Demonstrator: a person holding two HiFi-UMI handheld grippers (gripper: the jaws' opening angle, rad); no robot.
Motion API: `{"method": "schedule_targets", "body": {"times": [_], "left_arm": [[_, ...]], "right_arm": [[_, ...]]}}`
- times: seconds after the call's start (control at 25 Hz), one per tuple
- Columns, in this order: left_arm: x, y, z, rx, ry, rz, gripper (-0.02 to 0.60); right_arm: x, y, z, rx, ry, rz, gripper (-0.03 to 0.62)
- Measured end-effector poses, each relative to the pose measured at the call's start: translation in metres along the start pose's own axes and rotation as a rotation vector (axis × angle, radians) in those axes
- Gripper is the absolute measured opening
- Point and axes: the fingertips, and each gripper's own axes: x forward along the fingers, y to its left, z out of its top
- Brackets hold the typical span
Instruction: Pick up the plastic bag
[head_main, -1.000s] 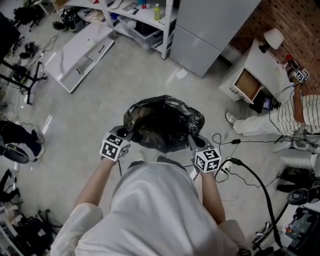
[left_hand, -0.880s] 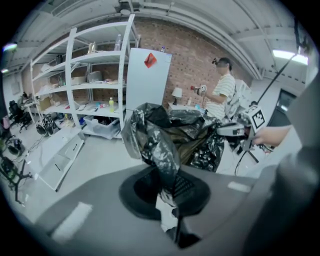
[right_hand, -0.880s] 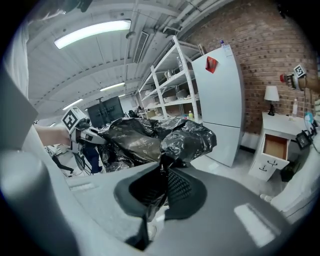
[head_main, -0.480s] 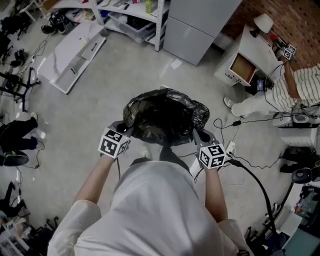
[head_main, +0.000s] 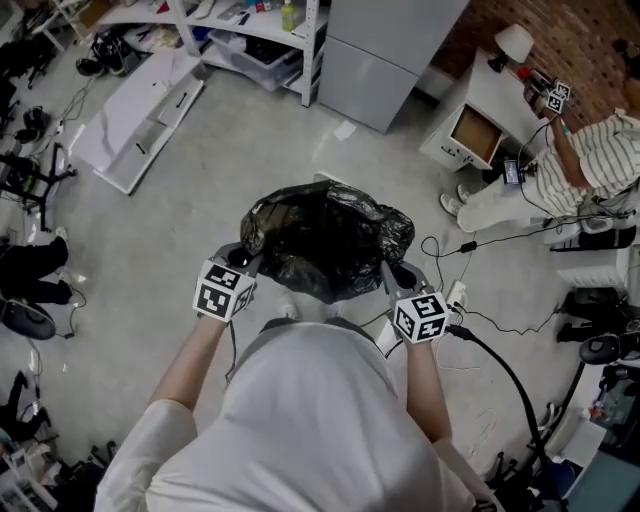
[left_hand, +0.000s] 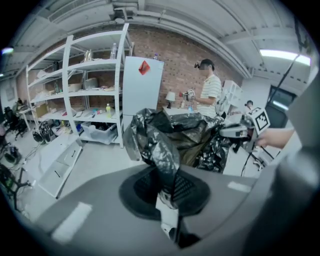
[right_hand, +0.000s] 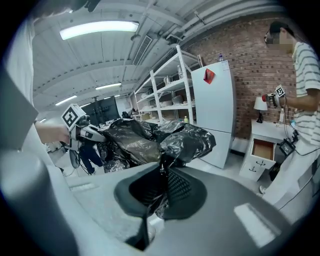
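Black plastic bag (head_main: 325, 240), crumpled, held up in front of the person, above the grey floor (head_main: 200, 190). Left gripper (head_main: 248, 262): jaws closed on a pinch of the bag's left edge. Right gripper (head_main: 392, 272): jaws closed on its right edge. The bag spans the two. Behind: white shelf rack (head_main: 308, 50), fridge (head_main: 385, 45). At right: a second person in a striped shirt (head_main: 600, 150).

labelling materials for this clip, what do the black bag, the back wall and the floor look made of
The bag looks like thin plastic film, glossy black: sharp crumpled creases with bright highlights. The back wall is brick, matt reddish-brown, with mortar lines showing. The floor is probably smooth concrete, pale grey with a slight sheen.
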Motion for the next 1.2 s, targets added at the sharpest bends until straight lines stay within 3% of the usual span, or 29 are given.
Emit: {"method": "schedule_targets", "body": {"times": [0.36,1.2], "left_arm": [[0.006,-0.024,0.015,-0.030,-0.026,0.014,0.005],[0.027,-0.023,0.034,-0.036,-0.019,0.050,0.005]], "right_arm": [[-0.003,0.002,0.016,-0.020,-0.047,0.079,0.003],[-0.003,-0.044,0.025,-0.001,-0.069,0.053,0.003]]}}
